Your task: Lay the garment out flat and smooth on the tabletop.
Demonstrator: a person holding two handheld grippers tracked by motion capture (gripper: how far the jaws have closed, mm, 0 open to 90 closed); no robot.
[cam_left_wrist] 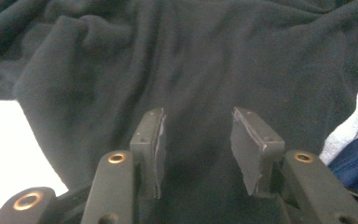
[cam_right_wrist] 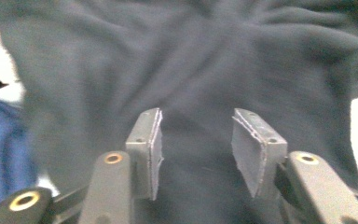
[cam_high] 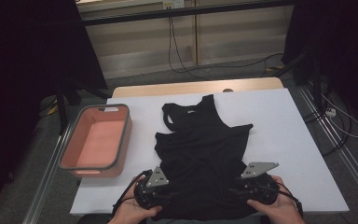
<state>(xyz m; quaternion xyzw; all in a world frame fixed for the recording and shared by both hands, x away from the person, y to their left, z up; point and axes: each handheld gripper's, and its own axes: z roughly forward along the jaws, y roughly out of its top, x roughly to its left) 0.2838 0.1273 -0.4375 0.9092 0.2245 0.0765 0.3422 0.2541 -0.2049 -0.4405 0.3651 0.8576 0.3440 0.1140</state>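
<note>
Where the white table meets the person's edge at six o'clock, two grippers work on one black tank top. Counted out: one top, one pink bin, two grippers, two hands.

The tank top lies flat near the middle of the table, just right of the bin. Its long axis runs from six to twelve o'clock: the shoulder straps and neckline point to twelve, away from the person, and the hem lies at six, at the near edge. The body is rumpled, with folds across the middle and the upper part bunched a little toward eleven.

The left gripper sits at the hem's seven o'clock corner, held in the left hand. In the left gripper view its jaws stand wide apart over black cloth, nothing clamped between them. The right gripper sits at the hem's five o'clock corner, held in the right hand. In the right gripper view its jaws are likewise spread wide above the cloth, gripping nothing.

The bin lies at nine o'clock from the top, its long side also running six to twelve, hanging partly over the table's left edge. It is empty.
</note>
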